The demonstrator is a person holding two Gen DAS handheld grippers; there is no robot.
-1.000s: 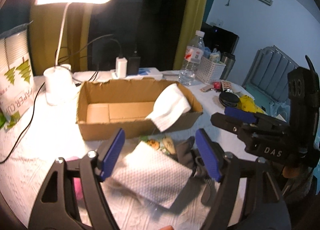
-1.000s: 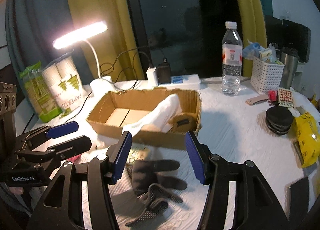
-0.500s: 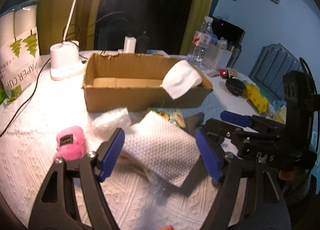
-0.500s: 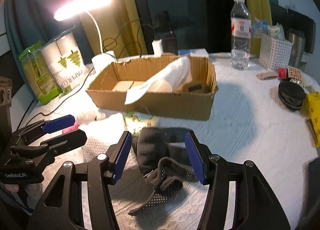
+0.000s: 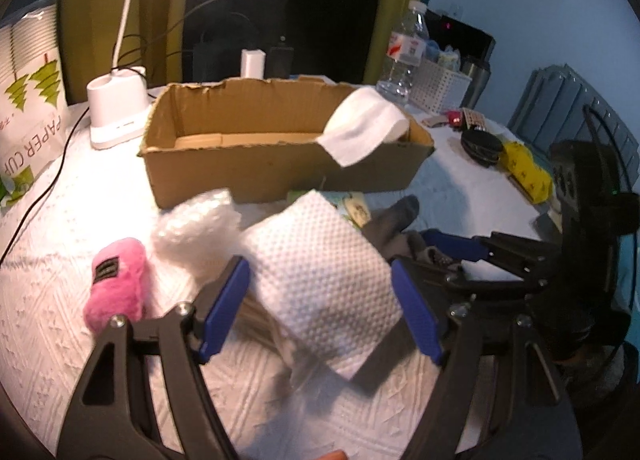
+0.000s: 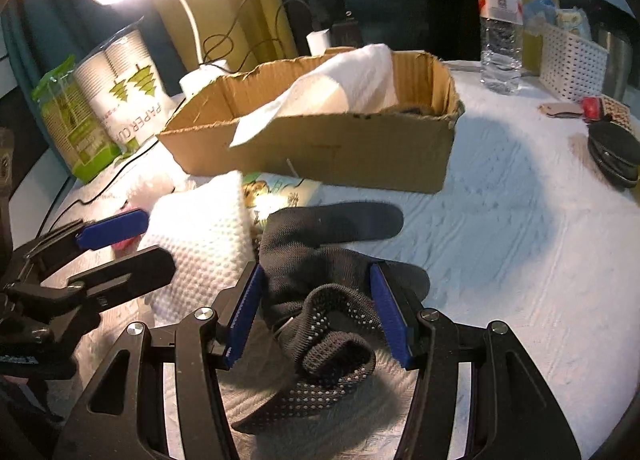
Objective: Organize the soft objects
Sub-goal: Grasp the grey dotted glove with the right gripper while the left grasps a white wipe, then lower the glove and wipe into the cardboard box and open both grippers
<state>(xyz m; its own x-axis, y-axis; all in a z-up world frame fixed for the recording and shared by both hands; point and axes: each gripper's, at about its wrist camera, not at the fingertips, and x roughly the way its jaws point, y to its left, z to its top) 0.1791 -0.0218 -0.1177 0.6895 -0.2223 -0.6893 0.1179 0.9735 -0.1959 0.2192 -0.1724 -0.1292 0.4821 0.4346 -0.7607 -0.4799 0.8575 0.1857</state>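
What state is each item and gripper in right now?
Brown cardboard box: open-topped, white cloth draped over its rim.
White textured towel: on table, between left gripper fingers, ungripped.
Dark dotted glove: crumpled, between open right gripper fingers.
Pink plush: lying on table.

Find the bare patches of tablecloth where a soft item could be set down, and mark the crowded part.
Bare cloth lies right of the brown cardboard box, between it and the round black pouch, and left of the pink plush toy. In front of the box it is crowded: white textured cloth, bubble wrap, black dotted gloves.
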